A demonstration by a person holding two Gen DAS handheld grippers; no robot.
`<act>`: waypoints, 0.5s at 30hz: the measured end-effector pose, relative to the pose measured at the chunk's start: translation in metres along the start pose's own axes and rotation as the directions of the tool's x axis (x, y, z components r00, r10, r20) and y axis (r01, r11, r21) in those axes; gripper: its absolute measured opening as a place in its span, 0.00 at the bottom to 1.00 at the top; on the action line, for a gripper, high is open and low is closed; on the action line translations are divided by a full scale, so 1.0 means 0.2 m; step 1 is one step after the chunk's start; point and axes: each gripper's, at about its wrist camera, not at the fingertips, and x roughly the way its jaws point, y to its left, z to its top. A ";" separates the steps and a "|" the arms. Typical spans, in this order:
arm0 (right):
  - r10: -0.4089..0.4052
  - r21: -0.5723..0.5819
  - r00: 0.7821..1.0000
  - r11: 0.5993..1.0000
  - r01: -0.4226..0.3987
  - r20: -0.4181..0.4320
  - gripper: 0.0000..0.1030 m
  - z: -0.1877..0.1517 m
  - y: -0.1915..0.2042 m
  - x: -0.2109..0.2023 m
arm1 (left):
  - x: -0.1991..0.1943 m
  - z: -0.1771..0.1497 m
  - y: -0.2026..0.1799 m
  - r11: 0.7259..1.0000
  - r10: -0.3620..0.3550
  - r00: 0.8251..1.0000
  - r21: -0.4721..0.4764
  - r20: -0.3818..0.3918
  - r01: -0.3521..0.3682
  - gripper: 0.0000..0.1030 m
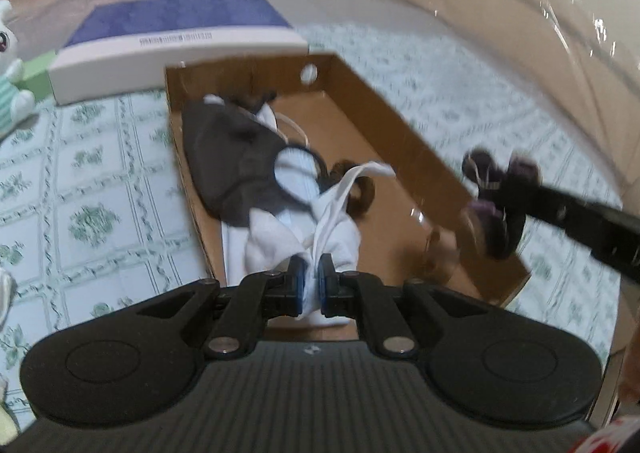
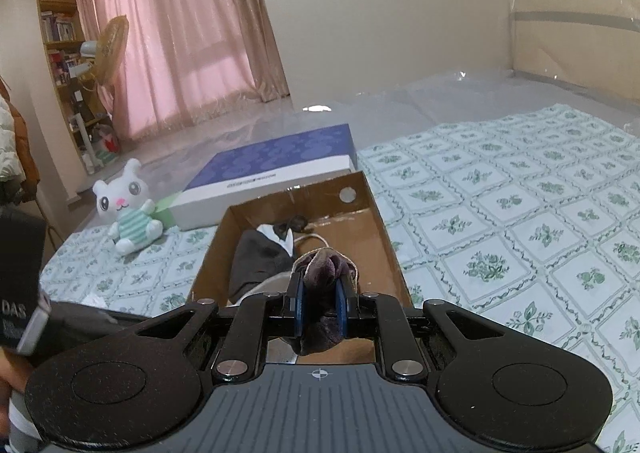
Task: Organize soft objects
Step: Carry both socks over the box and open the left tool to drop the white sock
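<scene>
An open cardboard box (image 1: 400, 121) (image 2: 380, 221) lies on the bed. Inside it are a dark face mask (image 1: 228, 157) (image 2: 260, 253) and white cloth pieces. My left gripper (image 1: 311, 273) is shut on a white cloth item (image 1: 320, 229) over the box's near end. My right gripper (image 2: 320, 293) is shut on a dark purple scrunchie (image 2: 324, 265), held above the box. In the left wrist view the right gripper (image 1: 496, 209) with the scrunchie (image 1: 500, 173) hovers at the box's right wall, blurred.
A blue-and-white flat box (image 1: 176, 41) (image 2: 272, 169) lies behind the cardboard box. A white plush bunny (image 2: 128, 209) (image 1: 8, 65) sits to the left on the floral bedsheet (image 2: 520, 233). Clear plastic covers the far bed. Curtains and a shelf stand beyond.
</scene>
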 end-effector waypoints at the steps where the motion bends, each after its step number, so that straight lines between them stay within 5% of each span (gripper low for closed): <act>1: -0.001 0.002 1.000 1.000 0.001 -0.005 0.16 0.00 0.00 0.01 | 0.02 -0.01 -0.01 1.000 0.000 1.000 0.008 -0.008 0.000 0.07; 15: -0.012 0.032 0.994 0.999 0.016 -0.106 0.16 -0.09 -0.05 0.20 | 0.12 -0.01 -0.07 0.996 0.032 0.996 0.088 -0.078 -0.025 0.13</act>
